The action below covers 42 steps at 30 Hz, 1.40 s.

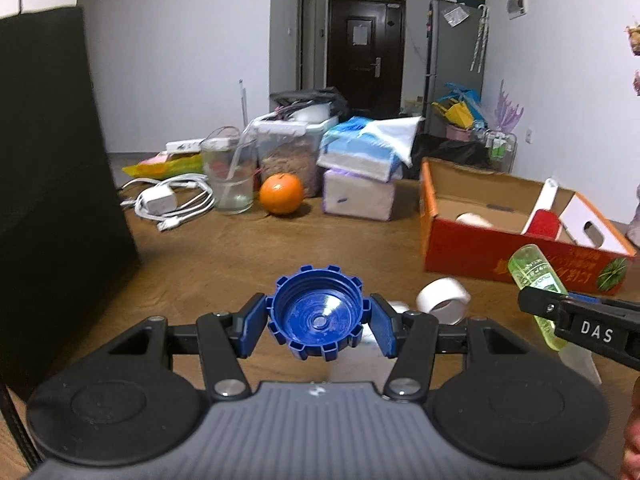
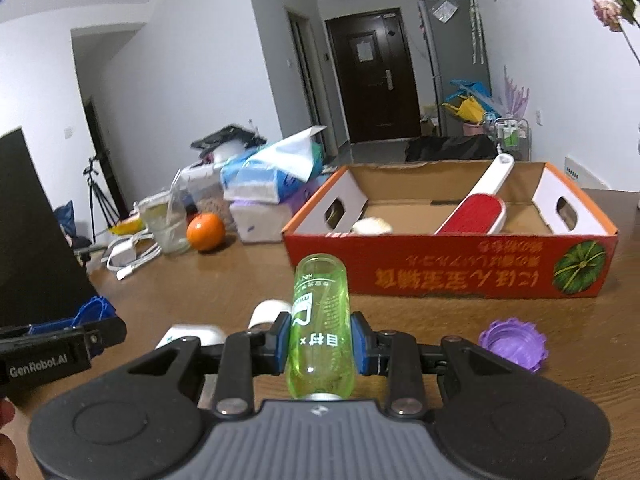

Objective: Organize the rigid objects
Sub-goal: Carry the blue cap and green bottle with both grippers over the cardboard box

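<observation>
My left gripper (image 1: 318,326) is shut on a blue notched cap (image 1: 316,312), held above the brown table with its hollow side facing the camera. My right gripper (image 2: 320,342) is shut on a clear green bottle (image 2: 320,316), which points forward toward the red cardboard box (image 2: 460,268). The bottle also shows at the right of the left wrist view (image 1: 538,284). The box (image 1: 480,252) holds a red and white brush (image 2: 476,204) and a white roll (image 2: 372,226). A purple cap (image 2: 514,344) lies on the table right of my right gripper.
A white tape roll (image 1: 442,300) lies beyond the left gripper. An orange (image 1: 281,194), a glass cup (image 1: 230,176), a white charger with cable (image 1: 164,200), tissue packs (image 1: 360,184) and a plastic tub stand at the far table edge. A black panel (image 1: 52,184) stands at the left.
</observation>
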Available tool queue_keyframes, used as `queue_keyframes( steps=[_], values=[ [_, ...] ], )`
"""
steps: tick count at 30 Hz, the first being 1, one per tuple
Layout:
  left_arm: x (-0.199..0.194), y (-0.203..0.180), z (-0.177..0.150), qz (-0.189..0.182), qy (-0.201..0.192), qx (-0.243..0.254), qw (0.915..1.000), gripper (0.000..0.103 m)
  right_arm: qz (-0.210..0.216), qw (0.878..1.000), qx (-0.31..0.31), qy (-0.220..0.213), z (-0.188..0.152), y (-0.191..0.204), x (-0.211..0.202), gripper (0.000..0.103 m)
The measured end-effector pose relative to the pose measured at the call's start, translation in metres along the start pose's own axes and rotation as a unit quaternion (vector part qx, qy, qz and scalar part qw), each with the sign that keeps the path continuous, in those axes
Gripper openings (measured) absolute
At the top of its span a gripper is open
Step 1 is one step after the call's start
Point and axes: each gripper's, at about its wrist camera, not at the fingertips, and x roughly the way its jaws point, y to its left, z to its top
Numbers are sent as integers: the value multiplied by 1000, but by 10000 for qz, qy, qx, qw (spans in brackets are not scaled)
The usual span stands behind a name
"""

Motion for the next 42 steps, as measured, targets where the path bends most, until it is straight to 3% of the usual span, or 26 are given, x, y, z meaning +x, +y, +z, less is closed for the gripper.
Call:
queue_keyframes(
  steps=[19, 42],
  values=[
    [7, -103, 53, -542, -447, -35, 9975, 56, -304, 9956, 534, -706, 49, -74, -20, 30],
    [80, -179, 92, -556, -495, -274, 9969, 56, -708, 9878, 890, -1060, 93, -145, 7, 30]
  ],
)
